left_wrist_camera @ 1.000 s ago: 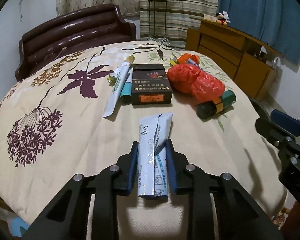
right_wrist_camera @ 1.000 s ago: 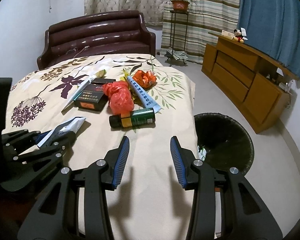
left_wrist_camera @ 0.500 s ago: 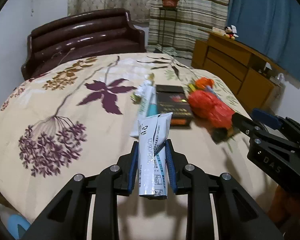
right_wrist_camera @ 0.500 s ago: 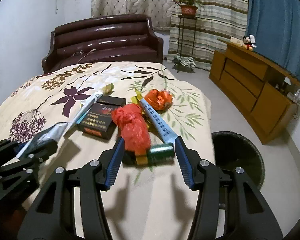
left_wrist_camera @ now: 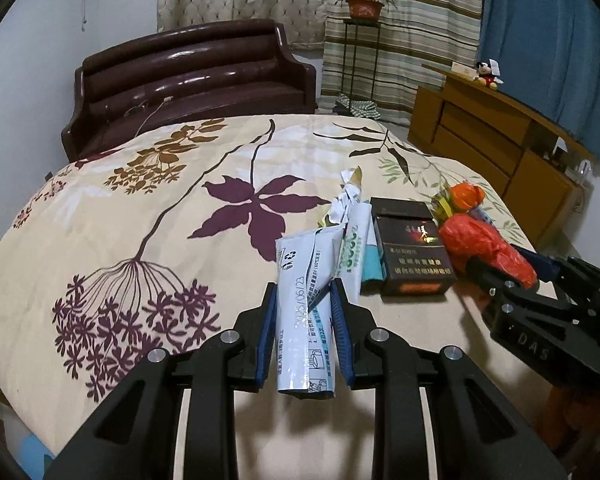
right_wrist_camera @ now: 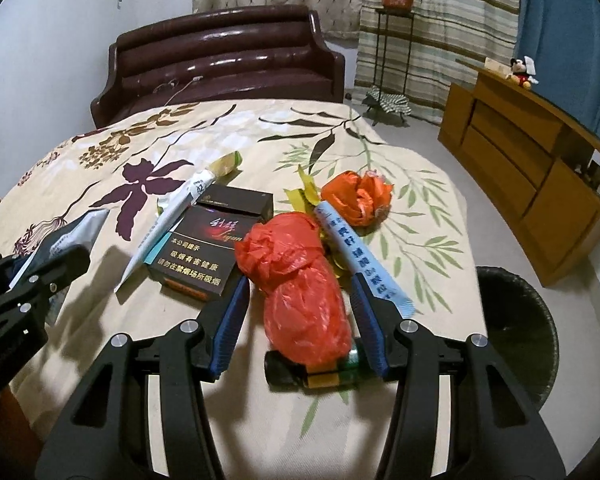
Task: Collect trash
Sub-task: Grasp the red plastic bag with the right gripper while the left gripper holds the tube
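My left gripper (left_wrist_camera: 303, 292) is shut on a flattened white tube (left_wrist_camera: 300, 264) and holds it above the floral tablecloth (left_wrist_camera: 140, 220). In the right wrist view, my right gripper (right_wrist_camera: 300, 284) straddles a crumpled red plastic bag (right_wrist_camera: 288, 252). Its jaws are closing, and gaps still show beside the bag. The bag lies on a dark green bottle (right_wrist_camera: 320, 372). Around it lie a dark cigarette carton (right_wrist_camera: 204, 248), a long white tube (right_wrist_camera: 172, 216), a blue-and-white tube (right_wrist_camera: 360, 256) and a crumpled orange bag (right_wrist_camera: 358, 198).
A black wastebasket (right_wrist_camera: 516, 328) stands on the floor off the table's right edge. Behind the table is a dark brown sofa (left_wrist_camera: 196, 76). A wooden cabinet (right_wrist_camera: 532, 168) lines the right wall, and a plant stand (right_wrist_camera: 392, 40) stands by the curtain.
My right gripper moved forward over the table until its jaws flank the red bag and green bottle. My left gripper carried the white tube up and to the left.
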A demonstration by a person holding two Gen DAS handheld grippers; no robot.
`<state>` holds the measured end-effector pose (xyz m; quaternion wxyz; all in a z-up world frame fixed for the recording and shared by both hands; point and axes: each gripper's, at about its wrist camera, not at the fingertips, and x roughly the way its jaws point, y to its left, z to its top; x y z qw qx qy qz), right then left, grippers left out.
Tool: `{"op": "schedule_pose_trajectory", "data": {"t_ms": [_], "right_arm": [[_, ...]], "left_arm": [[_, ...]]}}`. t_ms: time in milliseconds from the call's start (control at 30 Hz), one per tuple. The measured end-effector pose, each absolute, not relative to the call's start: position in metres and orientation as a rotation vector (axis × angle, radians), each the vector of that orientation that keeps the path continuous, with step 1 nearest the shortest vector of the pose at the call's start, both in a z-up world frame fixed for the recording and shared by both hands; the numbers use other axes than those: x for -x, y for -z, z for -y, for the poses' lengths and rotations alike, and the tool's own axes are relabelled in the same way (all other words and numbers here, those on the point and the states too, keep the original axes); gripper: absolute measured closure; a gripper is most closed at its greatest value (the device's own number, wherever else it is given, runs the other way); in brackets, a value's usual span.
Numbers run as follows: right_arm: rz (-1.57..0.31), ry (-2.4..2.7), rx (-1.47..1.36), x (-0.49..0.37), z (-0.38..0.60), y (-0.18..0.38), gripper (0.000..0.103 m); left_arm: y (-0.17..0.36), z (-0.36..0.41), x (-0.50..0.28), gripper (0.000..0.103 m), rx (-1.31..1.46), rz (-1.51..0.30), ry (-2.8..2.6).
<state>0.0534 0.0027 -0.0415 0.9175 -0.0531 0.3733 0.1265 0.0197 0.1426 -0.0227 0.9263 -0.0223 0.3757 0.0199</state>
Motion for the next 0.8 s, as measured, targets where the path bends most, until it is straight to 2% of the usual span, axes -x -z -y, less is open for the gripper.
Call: {"op": "schedule_pose_trajectory", "data": {"t_ms": [67,167,467,800], "right_arm": [[-0.785,-0.269,0.121,-0.056,-0.007,0.044,0.070],[-0.795,-0.286,0.137,-0.057,-0.014,0.045,0.077],[-0.731,-0.286,0.119,-0.045,-0.008,0.030,0.079],[-0.627,-0.195,0.052,-0.029,0.048,-0.003,0.079]], "left_arm": [[0.024,-0.143,-0.022,0.076,0.051,-0.774,-0.037],[0.025,-0.144,-0.025,0.076,0.057,-0.777,-0.035],[0.021,-0.147,-0.030,0.076,0.067,-0.764,-0.043],[0.009,-0.101,-0.035,0.076,0.053,-0.738,0.053]]}}
